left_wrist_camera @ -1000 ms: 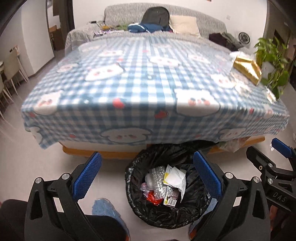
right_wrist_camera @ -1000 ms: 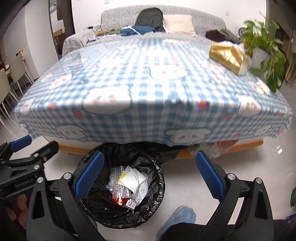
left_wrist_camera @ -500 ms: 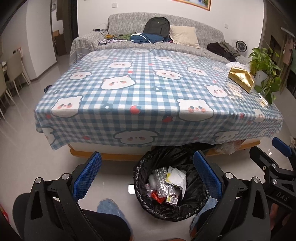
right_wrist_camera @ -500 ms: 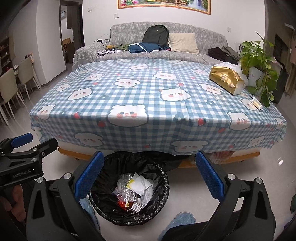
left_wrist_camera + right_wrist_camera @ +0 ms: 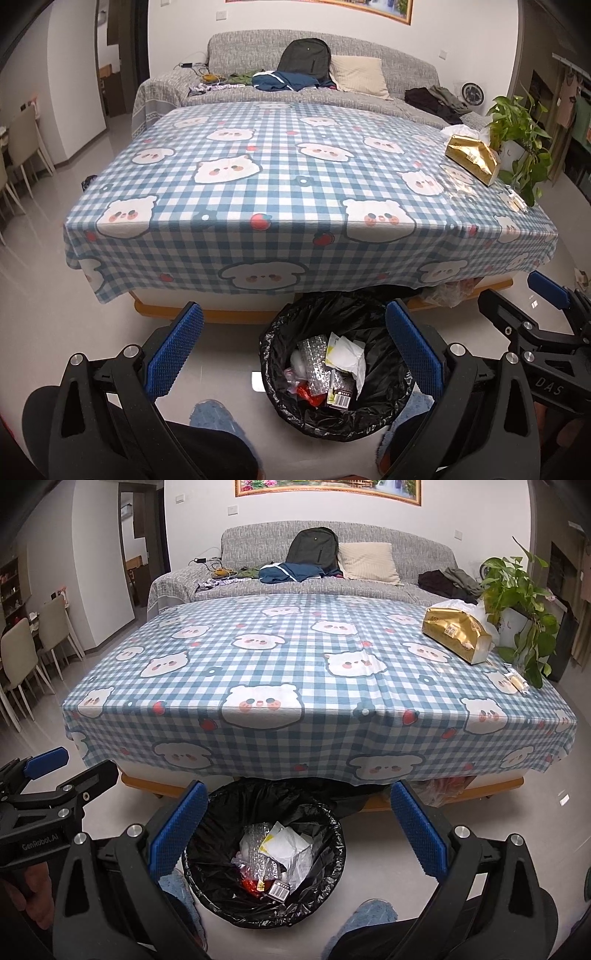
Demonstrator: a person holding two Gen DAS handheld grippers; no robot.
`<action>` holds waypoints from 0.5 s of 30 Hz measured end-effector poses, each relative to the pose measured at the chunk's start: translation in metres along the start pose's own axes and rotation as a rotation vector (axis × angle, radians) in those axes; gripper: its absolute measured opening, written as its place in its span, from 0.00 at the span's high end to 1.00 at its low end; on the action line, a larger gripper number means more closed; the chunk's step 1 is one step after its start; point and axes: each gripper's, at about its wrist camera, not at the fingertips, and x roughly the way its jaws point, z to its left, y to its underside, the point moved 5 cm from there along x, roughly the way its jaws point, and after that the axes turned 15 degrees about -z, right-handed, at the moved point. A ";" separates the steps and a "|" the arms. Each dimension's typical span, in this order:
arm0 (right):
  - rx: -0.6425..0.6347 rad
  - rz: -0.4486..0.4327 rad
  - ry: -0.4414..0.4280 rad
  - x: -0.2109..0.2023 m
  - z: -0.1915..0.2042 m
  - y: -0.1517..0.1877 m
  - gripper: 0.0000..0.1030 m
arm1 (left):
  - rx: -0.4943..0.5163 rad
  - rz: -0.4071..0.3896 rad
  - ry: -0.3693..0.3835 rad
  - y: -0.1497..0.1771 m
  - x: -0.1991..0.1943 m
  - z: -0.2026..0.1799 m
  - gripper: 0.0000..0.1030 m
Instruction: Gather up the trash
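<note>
One bin: a trash bin (image 5: pixel 334 373) lined with a black bag stands on the floor at the near edge of the table, below and between the spread fingers in both views.
Bin contents: crumpled white paper (image 5: pixel 291 849), bubble wrap (image 5: pixel 314 350), a red wrapper and a barcoded packet lie inside.
Left gripper (image 5: pixel 291 354): jaws released wide, nothing between the blue pads; bin sits toward its right finger.
Right gripper (image 5: pixel 295 830): jaws likewise spread and bare; bin sits toward its left finger.
Table: beyond the fingertips, covered by a blue checked tablecloth (image 5: pixel 295 672) with cartoon faces.
Far right of jaws: gold tissue pack (image 5: pixel 456 635) on the cloth, potted plant (image 5: pixel 517 602) beside it.
Background: grey sofa (image 5: pixel 314 74) with a backpack.
</note>
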 end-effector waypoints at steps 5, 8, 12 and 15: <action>0.002 0.003 -0.001 0.002 0.001 0.000 0.07 | 0.000 0.001 0.004 0.000 0.001 -0.001 0.06; 0.003 0.005 0.001 0.003 0.000 0.000 0.07 | 0.003 -0.001 0.007 0.000 0.000 -0.001 0.06; 0.009 0.009 0.000 0.004 0.000 0.002 0.07 | -0.001 -0.001 0.010 0.000 0.000 -0.001 0.06; 0.009 0.010 0.001 0.005 0.000 0.002 0.07 | -0.003 0.000 0.012 0.001 0.001 -0.001 0.06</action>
